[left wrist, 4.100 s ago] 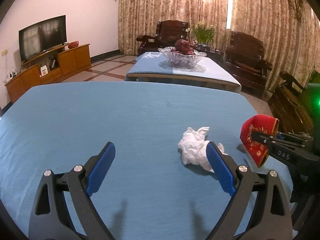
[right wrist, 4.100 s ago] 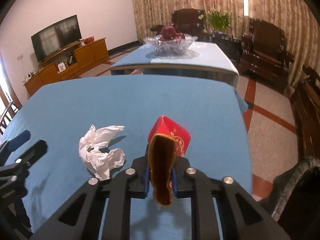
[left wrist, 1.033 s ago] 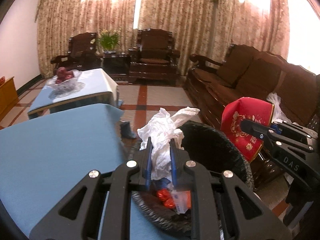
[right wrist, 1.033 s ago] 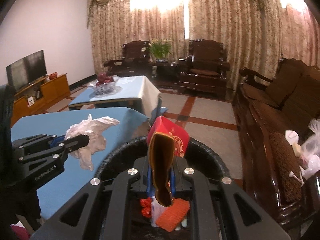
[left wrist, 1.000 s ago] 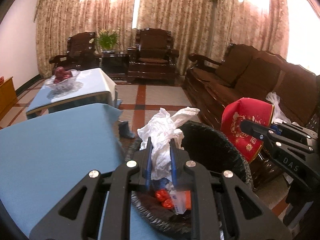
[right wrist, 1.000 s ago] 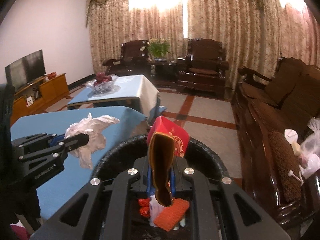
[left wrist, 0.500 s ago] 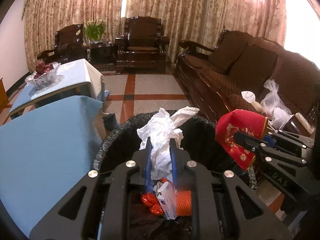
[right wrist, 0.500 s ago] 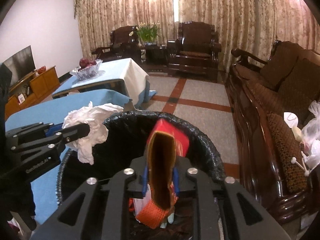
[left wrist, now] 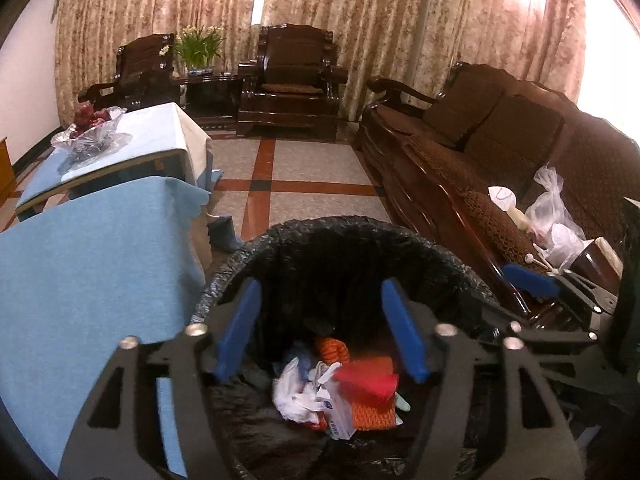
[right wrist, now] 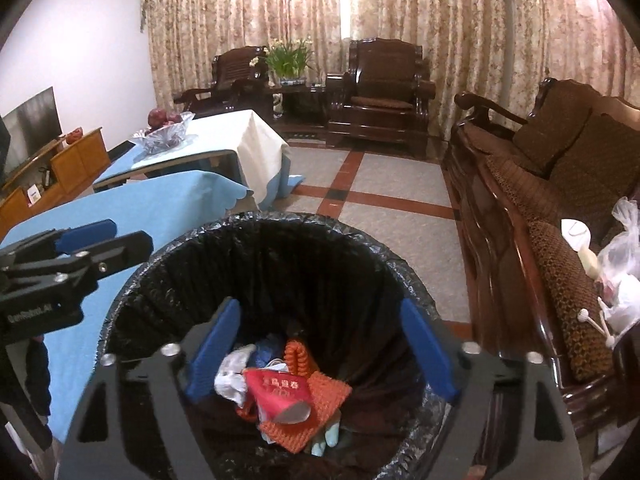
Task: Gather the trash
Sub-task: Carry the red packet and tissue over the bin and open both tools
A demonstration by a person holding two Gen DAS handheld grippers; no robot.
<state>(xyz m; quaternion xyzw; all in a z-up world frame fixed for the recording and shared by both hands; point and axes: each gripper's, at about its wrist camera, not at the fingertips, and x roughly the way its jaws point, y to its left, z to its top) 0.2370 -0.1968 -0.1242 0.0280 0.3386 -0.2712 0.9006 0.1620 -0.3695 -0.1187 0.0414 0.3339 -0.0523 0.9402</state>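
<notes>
Both over the black-lined bin (left wrist: 344, 240), fingers spread wide, nothing between them. Left gripper (left wrist: 320, 332) and right gripper (right wrist: 320, 352) just opened, jaws parting within the last half second. Crumpled white tissue (left wrist: 294, 394) and red paper packet (right wrist: 280, 394) now down among the rubbish at the bin's bottom. Tissue: probably light, soft, easily crushed, best pinched at a bunched fold. Packet: likely thin, stiff-edged card, best taken across its flat faces. Left view alone catches the packet blurred. Right view alone shows a television (right wrist: 30, 128) far left, and the blue desk (right wrist: 160, 204) left of the bin.
</notes>
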